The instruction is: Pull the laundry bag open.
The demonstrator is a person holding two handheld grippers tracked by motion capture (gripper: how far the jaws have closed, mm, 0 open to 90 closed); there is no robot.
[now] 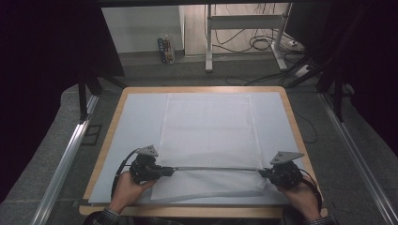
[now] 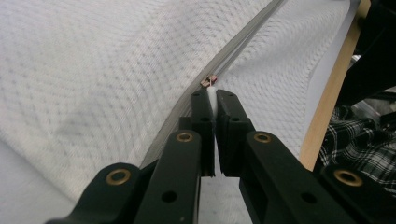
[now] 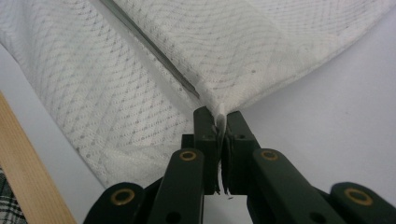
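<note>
Two sets of tongs are in my hands, one at each end of a white waffle-textured cloth [image 1: 209, 136] spread on the pale sheet [image 1: 136, 122] that covers the wooden tabletop [image 1: 110, 136].

My left tongs [image 1: 170, 171] are clamped shut on the cloth's edge at its left side; in the left gripper view [image 2: 214, 100] a sliver of white fabric sticks up between the two black jaws, with a small reddish tag [image 2: 208, 81] just beyond their tips. It is too small for me to read any writing on it.

My right tongs [image 1: 263, 172] are likewise pinched shut on the cloth at its right side; in the right gripper view [image 3: 219, 116] a corner of fabric is squeezed between the jaws.

Between the two, the cloth is pulled taut into a straight raised fold [image 1: 216, 168] running across the near part of the tabletop. The rest of the cloth lies flat beyond it, toward the far edge.

A plaid sleeve [image 2: 359, 140] shows by the tabletop's near edge.
</note>
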